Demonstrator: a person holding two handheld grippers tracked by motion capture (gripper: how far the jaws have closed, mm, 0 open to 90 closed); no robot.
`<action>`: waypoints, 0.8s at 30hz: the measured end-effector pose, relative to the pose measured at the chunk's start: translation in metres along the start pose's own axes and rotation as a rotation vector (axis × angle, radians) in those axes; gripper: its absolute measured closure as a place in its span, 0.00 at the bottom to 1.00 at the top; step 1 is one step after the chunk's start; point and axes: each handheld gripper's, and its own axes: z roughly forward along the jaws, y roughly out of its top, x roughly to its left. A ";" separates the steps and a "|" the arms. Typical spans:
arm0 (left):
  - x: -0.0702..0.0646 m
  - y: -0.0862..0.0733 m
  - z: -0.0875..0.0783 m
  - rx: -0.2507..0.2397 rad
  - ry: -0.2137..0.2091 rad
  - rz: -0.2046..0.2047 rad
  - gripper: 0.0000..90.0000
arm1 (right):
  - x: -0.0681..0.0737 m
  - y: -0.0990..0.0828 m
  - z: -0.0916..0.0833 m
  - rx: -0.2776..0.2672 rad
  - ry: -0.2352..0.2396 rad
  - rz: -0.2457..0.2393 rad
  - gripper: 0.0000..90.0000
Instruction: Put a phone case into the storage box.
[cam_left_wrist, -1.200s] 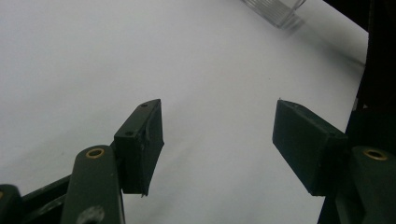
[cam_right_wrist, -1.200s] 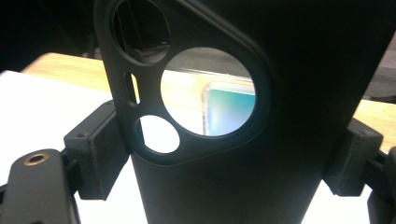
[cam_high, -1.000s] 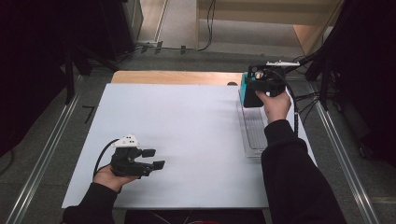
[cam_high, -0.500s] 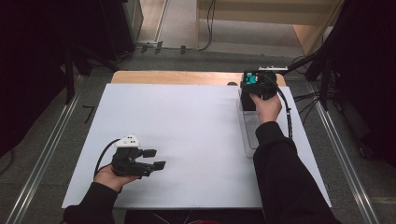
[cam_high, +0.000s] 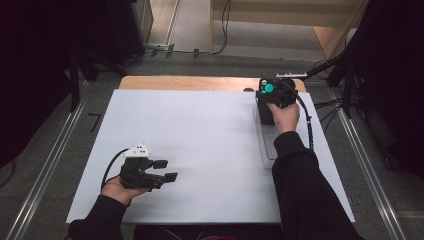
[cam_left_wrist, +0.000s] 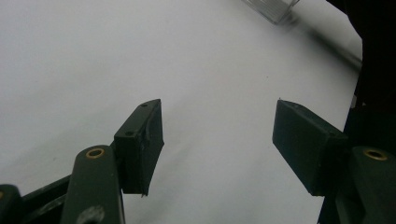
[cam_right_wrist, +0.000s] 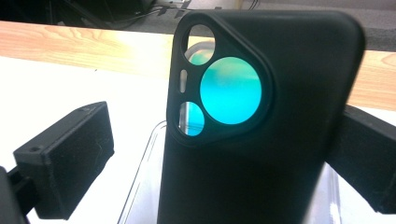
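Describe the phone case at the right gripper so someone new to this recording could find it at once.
Start at the white table and go to its far right corner, where a clear plastic tray lies. The phone case stands upright over the tray's far end, between the right gripper's jaws. It is matte black, with a camera cut-out showing teal through its round holes.

Left gripper (cam_high: 167, 170): held low at near-left of worktop (cam_high: 210, 150), pointing toward the right in high view; left hand (cam_high: 117, 190) wrapped under body from below, cable looping behind. Fingers (cam_left_wrist: 140, 144) parted, gap between them bare, steady. Right gripper (cam_high: 272, 92): at far-right, right hand (cam_high: 285, 117) gripping from behind, forearm in dark sleeve extended forward. Right jaws just been opening; left finger (cam_right_wrist: 65, 163) stands clear of black phone case (cam_right_wrist: 261, 140) between them.
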 end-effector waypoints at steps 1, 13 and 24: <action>0.000 0.000 0.000 -0.001 0.000 -0.002 0.38 | 0.000 0.001 -0.002 -0.007 -0.001 -0.003 0.00; 0.002 0.004 0.001 0.001 -0.002 -0.001 0.38 | 0.008 0.011 -0.044 -0.013 0.087 0.012 0.00; 0.009 0.007 0.001 0.002 -0.007 -0.018 0.38 | 0.041 -0.005 -0.066 0.013 0.272 -0.061 0.00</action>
